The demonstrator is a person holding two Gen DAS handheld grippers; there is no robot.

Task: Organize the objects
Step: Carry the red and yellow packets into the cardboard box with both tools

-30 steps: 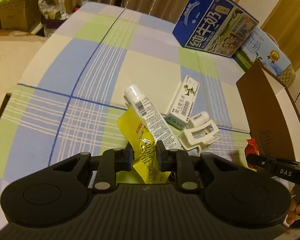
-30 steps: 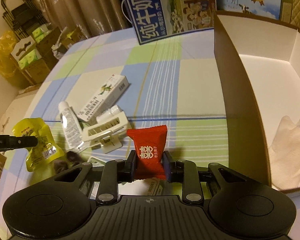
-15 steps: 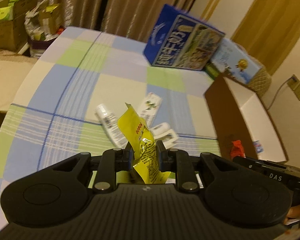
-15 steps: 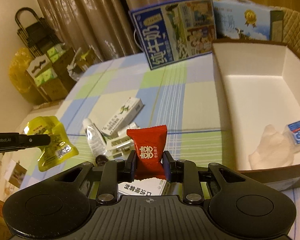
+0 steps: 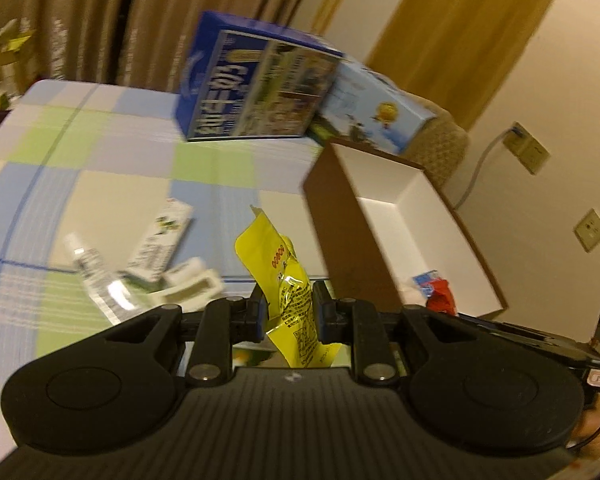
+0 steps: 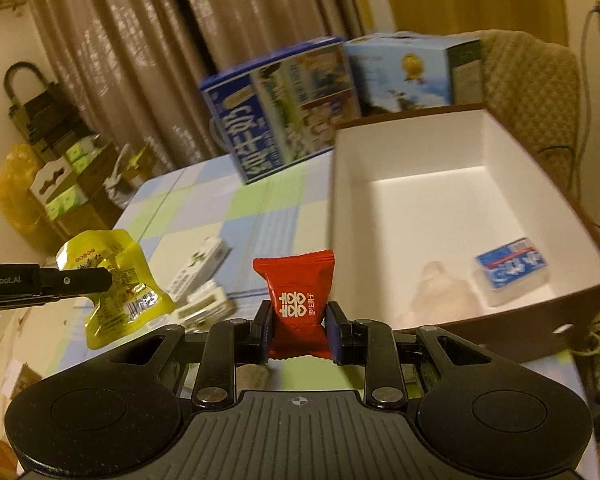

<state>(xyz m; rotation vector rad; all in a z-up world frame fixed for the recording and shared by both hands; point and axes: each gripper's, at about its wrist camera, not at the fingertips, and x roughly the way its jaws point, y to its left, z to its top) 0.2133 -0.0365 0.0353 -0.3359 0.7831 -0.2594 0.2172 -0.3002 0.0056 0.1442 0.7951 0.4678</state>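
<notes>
— Are the jaws holding stuff?
— Yes. The left gripper (image 5: 287, 307) squeezes a yellow packet (image 5: 288, 288). The right gripper (image 6: 299, 330) squeezes a red candy (image 6: 296, 300).
— Where are they?
— Up in the air, near the open box (image 6: 420, 208).

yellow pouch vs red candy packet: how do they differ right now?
The yellow pouch is larger and crumpled, with a clear window; the red candy packet is small, plump and opaque. The pouch sits in the left gripper, the packet in the right gripper. Both are held off the table.
</notes>
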